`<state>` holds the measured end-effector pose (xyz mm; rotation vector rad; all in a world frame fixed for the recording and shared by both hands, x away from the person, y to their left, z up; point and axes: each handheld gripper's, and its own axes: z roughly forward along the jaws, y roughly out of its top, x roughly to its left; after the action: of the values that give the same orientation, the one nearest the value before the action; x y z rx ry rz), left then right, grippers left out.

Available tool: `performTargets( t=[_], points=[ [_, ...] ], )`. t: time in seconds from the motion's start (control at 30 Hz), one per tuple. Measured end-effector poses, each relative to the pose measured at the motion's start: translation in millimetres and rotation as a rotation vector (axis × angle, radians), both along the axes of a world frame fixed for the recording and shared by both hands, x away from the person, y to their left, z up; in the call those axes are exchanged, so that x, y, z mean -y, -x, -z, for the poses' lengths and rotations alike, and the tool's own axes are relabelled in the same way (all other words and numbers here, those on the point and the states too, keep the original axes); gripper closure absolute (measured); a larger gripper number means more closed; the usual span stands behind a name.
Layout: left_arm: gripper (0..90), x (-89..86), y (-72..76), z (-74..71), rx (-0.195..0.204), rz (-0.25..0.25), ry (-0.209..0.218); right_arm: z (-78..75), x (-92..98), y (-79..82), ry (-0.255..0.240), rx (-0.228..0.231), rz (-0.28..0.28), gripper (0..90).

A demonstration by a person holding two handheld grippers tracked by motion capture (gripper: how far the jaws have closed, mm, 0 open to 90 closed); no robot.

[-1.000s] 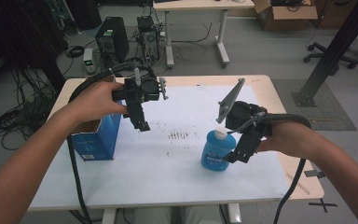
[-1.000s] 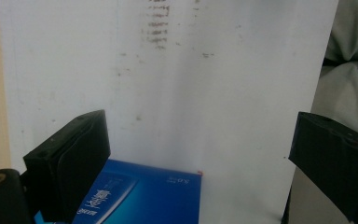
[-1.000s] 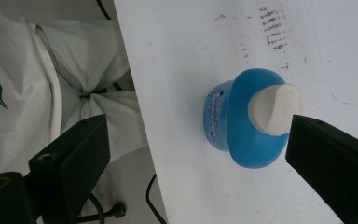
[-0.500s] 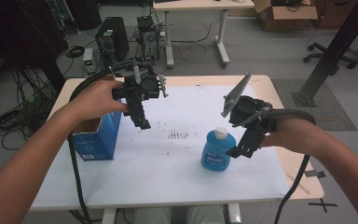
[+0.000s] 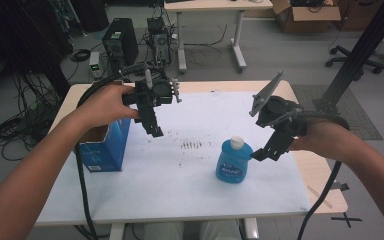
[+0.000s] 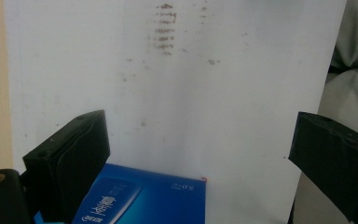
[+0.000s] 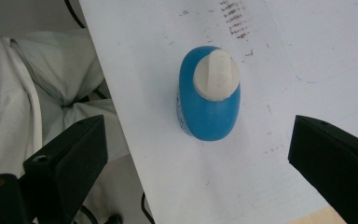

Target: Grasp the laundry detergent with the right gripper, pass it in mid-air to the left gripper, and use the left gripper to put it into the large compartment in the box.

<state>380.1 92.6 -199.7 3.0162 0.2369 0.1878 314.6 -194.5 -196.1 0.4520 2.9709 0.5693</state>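
Observation:
A blue bottle [image 5: 234, 161] with a white cap stands upright on the white sheet [image 5: 180, 170] covering the table. My right gripper [image 5: 269, 148] hangs just right of and above it, open and empty. In the right gripper view the bottle [image 7: 209, 95] shows from above, between and beyond the wide-apart jaws of my right gripper [image 7: 203, 158]. An open blue cardboard box [image 5: 102, 147] stands at the left of the table. My left gripper [image 5: 155, 129] hovers open just right of the box, pointing down. In the left gripper view the box's blue top [image 6: 144, 196] lies below the spread jaws of my left gripper [image 6: 200, 158].
Dark smudges [image 5: 192, 145] mark the sheet's middle. The table's wooden edge [image 5: 325, 195] shows at the right. Computer towers [image 5: 117, 45], cables and another table's legs [image 5: 237, 42] stand on the floor beyond. The person's clothed lap [image 7: 42, 84] lies below the near edge.
Both grippers have drifted slightly to the right. The bottle and the box have stayed in place, and both grippers remain open.

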Motion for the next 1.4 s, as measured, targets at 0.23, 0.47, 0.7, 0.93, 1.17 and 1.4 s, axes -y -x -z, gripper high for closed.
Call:
performTargets(
  t=[0.23, 0.47, 0.7, 0.93, 1.17, 1.4],
  points=[
    [5.3, 0.3, 0.0, -0.2, 0.006, 0.003, 0.005, 3.9, 8.8, -2.6, -0.019, 0.006, 0.013, 4.4],
    [5.3, 0.7, -0.9, -0.7, 0.007, -0.001, 0.007, 9.5, 14.9, -1.9, -0.047, 0.011, 0.016, 4.3],
    [5.3, 0.6, -0.9, -0.8, 0.010, -0.005, 0.009, 17.6, 19.6, -1.3, -0.075, 0.010, 0.015, 4.2],
    [5.3, 0.3, -0.5, -1.0, 0.013, -0.006, 0.010, 27.8, 24.5, -1.4, -0.104, 0.012, 0.018, 4.1],
    [5.3, 1.0, -0.1, -0.8, 0.017, -0.008, 0.011, 42.3, 29.8, -2.2, -0.140, 0.012, 0.018, 4.1],
    [5.3, 1.4, -0.5, 1.6, 0.016, -0.006, 0.009, 53.2, 33.0, -2.8, -0.159, 0.018, 0.013, 4.1]
  ],
)
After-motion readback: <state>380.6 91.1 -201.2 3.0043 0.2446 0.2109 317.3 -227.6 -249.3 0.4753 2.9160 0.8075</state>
